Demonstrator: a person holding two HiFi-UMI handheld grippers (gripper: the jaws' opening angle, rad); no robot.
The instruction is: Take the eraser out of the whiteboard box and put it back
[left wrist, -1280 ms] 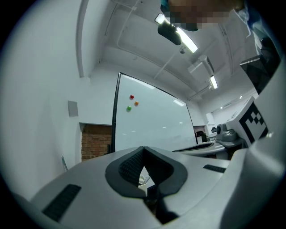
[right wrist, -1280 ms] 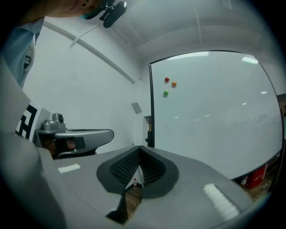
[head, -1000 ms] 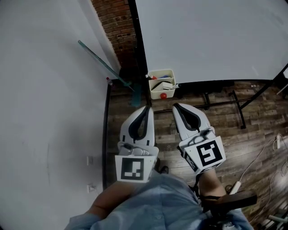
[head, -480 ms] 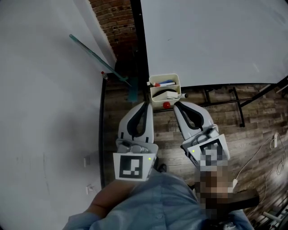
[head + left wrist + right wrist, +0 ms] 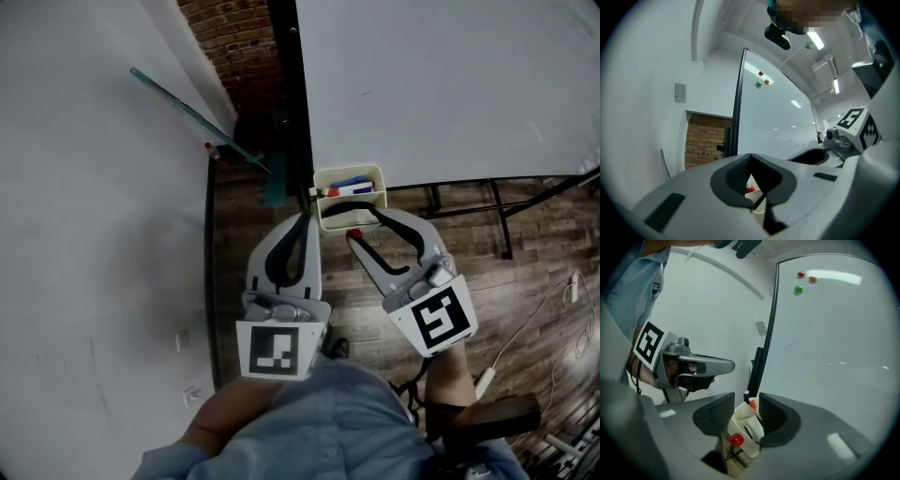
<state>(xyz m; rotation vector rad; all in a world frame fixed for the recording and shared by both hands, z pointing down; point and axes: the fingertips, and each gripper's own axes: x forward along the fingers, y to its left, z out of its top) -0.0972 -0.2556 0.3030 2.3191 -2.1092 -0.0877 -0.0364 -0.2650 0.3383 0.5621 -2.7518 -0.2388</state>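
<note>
Wood-plank floor (image 5: 525,253) runs under a whiteboard (image 5: 441,84) in a black frame, with a white wall (image 5: 94,187) to the left and a strip of brick (image 5: 225,28) between them. A small cream box (image 5: 333,221) hangs at the whiteboard's lower left corner. From above it shows a blue-and-white thing (image 5: 353,182) in its back part. The right gripper view shows a red-capped marker (image 5: 752,404) and a dark marker (image 5: 746,397) standing at the back. A pale block with a dark stripe, which looks to be the eraser (image 5: 753,425), lies in the front pocket. A red knob (image 5: 736,439) sits on the box's front. The right gripper (image 5: 364,223) is released: its jaws are opening with the box between them, the pads just beside its sides. The left gripper (image 5: 305,219) is clenched on nothing, its tips just left of the box.
</note>
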